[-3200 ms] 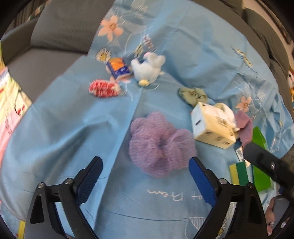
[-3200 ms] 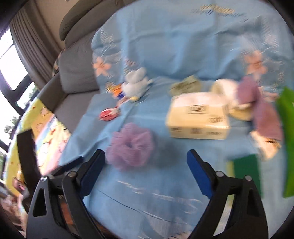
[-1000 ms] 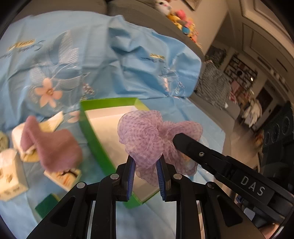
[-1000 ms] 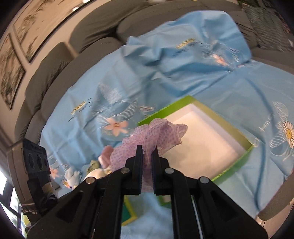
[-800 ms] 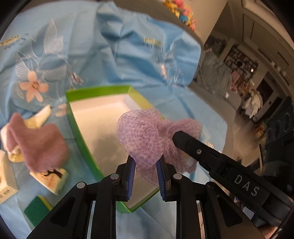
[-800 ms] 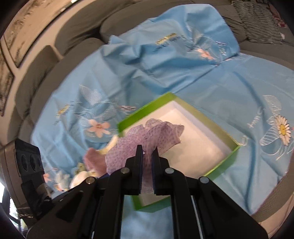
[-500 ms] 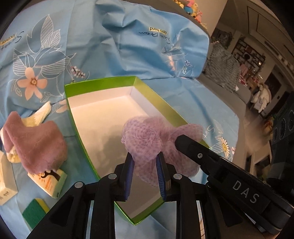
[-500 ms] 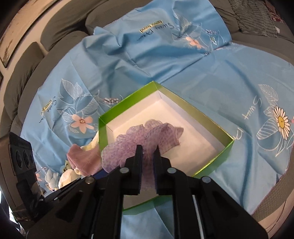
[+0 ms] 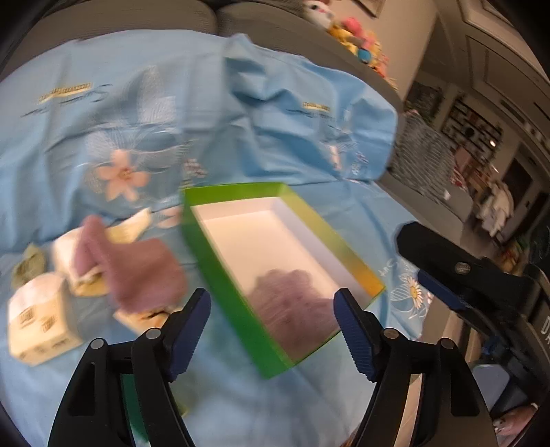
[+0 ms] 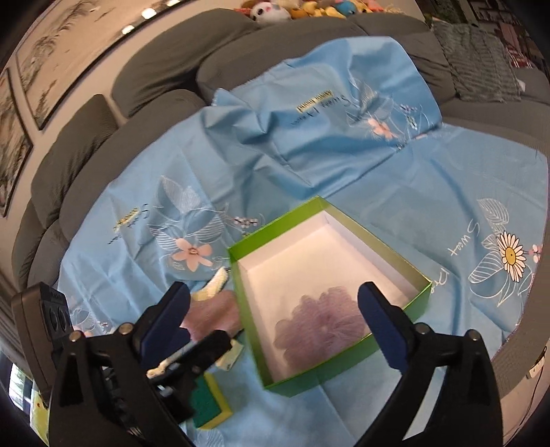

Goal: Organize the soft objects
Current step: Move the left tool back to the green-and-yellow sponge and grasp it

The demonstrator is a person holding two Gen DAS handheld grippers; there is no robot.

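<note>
Down in the near corner of the green box [image 10: 338, 369] lay the purple mesh puff [image 10: 321, 328], and nothing gripped it any more. You had both tools over that corner. The left gripper [image 9: 270, 330] had just been opening, and its blue pads [image 9: 187, 326] stood apart with the puff showing below and beyond them, loose on the white floor of the box. The right gripper [image 10: 275, 323] had just been opening too, jaws spread wide on either side of the puff without pressing it. Such a light, springy ball needs two grips to carry it without trailing, I would judge, and letting go with both together set it down flat inside the walls instead of over the rim.

Beside the box on its left waited the rest: a pink cloth [image 9: 137, 271] draped over a cream bundle, a pale tissue pack [image 9: 39, 318] nearer you, and a green-and-yellow sponge [image 10: 209, 402] by the left tool. Those looked like your next picks.

Everything sat on a light blue flowered sheet [image 10: 343, 161] spread over a grey sofa [image 10: 165, 65], wrinkled and soft underfoot, so the box could tip if you leaned on a wall. Plush toys [image 10: 292, 10] lined the sofa back, with framed pictures on the wall behind.
</note>
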